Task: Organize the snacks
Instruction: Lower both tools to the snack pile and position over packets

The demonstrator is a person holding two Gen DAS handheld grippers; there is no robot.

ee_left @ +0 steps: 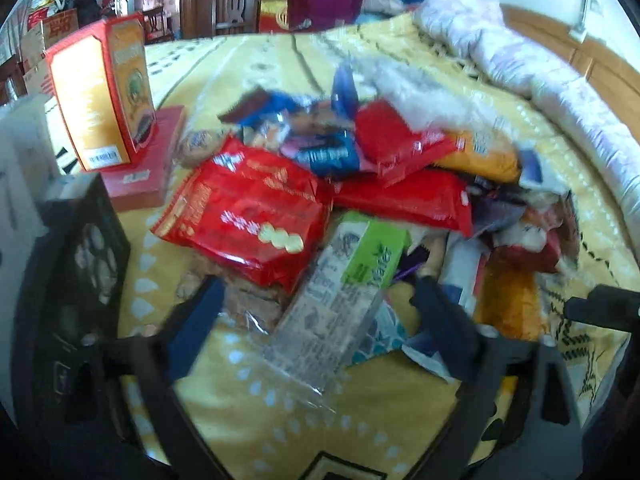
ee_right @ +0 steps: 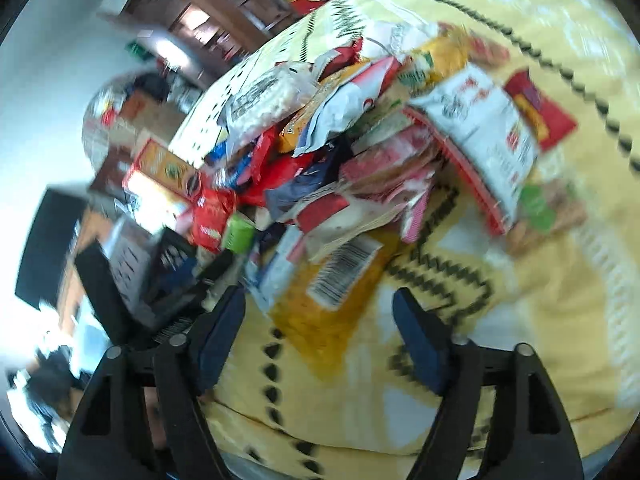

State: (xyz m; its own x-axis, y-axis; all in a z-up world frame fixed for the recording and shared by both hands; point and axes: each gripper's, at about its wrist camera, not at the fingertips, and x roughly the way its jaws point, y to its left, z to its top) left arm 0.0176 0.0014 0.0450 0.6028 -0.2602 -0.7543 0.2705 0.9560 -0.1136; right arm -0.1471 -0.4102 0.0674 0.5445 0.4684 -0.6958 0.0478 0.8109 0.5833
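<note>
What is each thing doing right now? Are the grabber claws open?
left gripper: open, the long clear packet lies between its fingers
right gripper: open, holding nothing
orange box: standing upright on a flat red box
snack pile: heaped, unsorted
black crate: beside the pile

left gripper (ee_left: 320,312): angled down, fingers (ee_left: 444,320) spread wide, pads pressing nothing | right gripper (ee_right: 320,328): angled down, rolled in view, fingers (ee_right: 420,344) apart, gap empty | right gripper's tip (ee_left: 600,308) seen at left view's right edge
</note>
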